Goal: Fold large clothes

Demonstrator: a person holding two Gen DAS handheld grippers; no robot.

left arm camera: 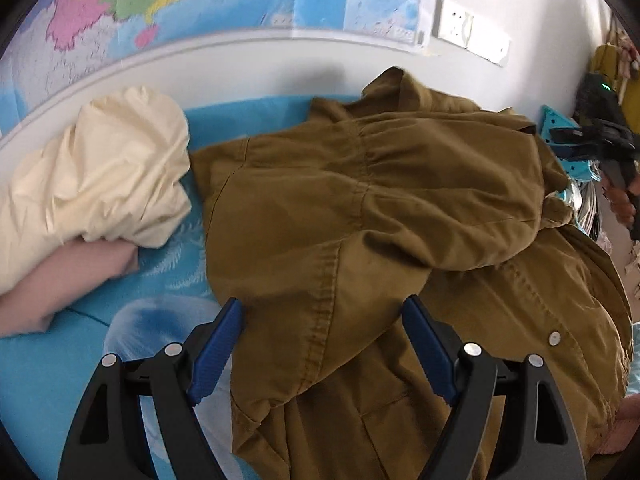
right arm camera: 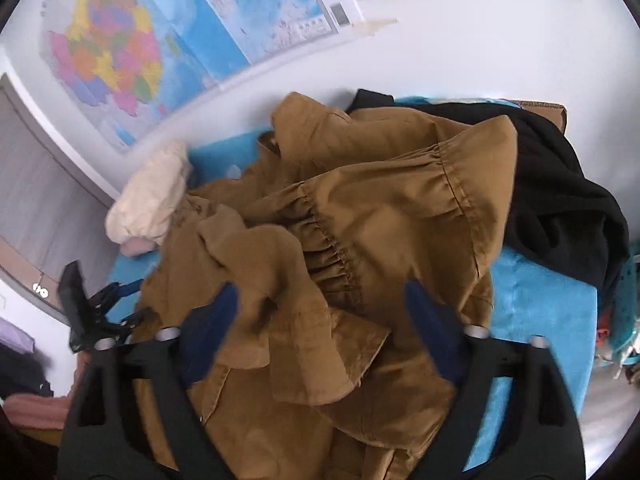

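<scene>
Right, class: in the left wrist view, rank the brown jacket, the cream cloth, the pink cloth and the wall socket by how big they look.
1. brown jacket
2. cream cloth
3. pink cloth, partly hidden under the cream one
4. wall socket, farther away, so true size unsure

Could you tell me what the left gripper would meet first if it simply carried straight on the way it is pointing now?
Most likely the brown jacket: the open left gripper points down at its crumpled cloth, which fills the space ahead between the fingers. Depth is hard to judge through the fisheye, so how near it is I cannot say.
</scene>
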